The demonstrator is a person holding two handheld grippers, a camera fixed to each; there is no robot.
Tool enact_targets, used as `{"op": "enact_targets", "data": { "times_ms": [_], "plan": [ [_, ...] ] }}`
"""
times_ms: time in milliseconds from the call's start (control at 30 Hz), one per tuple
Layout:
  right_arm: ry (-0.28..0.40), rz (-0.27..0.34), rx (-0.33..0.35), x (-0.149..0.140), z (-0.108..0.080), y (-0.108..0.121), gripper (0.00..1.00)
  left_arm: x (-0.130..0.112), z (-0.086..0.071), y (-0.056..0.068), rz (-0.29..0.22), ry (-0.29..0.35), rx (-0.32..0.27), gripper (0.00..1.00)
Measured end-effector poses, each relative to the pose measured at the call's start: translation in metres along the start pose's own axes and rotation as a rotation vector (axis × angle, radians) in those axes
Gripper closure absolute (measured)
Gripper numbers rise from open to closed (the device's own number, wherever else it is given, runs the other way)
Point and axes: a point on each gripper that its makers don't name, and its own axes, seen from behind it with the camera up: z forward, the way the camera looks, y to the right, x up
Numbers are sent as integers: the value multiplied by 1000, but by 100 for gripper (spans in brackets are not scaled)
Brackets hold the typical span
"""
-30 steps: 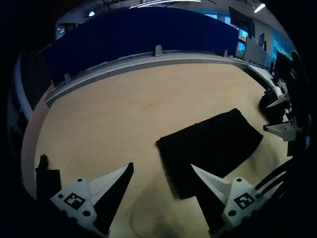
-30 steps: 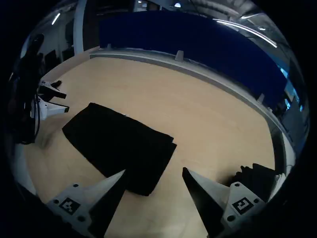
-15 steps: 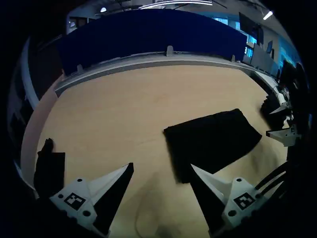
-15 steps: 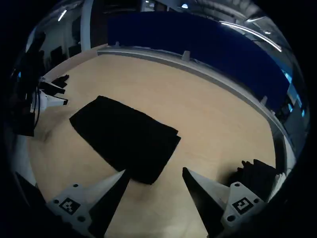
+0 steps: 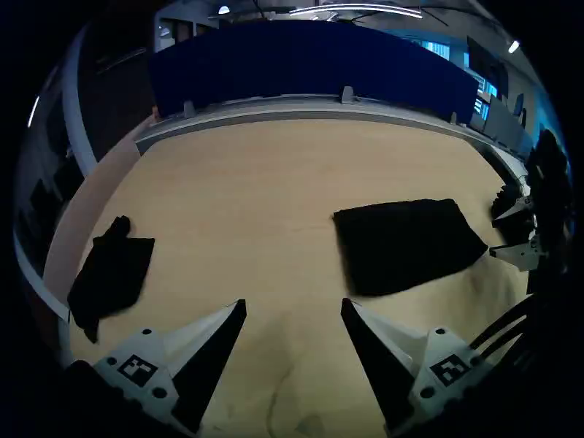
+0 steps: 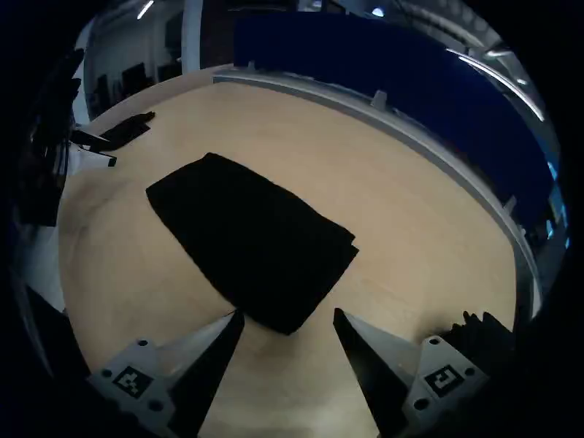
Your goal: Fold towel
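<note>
In the left gripper view, a dark cloth (image 5: 109, 274) lies on the tan bench (image 5: 255, 182) at 9 o'clock. The left gripper (image 5: 292, 301) is at 6 o'clock. Its jaws are spread wide and hold nothing. The black towel (image 5: 409, 244) lies folded flat at 3 o'clock, well apart from the cloth. In the right gripper view, the right gripper (image 6: 287, 314) is at 6 o'clock with its jaws spread. The towel's near corner shows between them.

A light wooden table (image 5: 241, 182) carries a folded black towel (image 5: 405, 244) lying flat toward its right and a crumpled dark cloth (image 5: 109, 276) near its left edge, well apart.
</note>
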Motion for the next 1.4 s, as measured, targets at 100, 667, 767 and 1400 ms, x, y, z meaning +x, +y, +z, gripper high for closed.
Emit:
{"op": "enact_targets", "data": {
  "times_ms": [100, 667, 767, 1400],
  "plan": [
    [-23, -17, 11, -4, 7, -1, 14, -6, -9, -5, -20, -3, 10, 3],
    [-85, 15, 63, -17, 28, -4, 57, -32, -36, -20, -56, -19, 46, 3],
    [-81, 10, 66, -15, 29, -4, 61, -34, -37, -20, -59, -21, 45, 3],
    [-83, -33, 68, -11, 23, -6, 96, -36, -40, -20, -77, -22, 45, 3]
  ]
}}
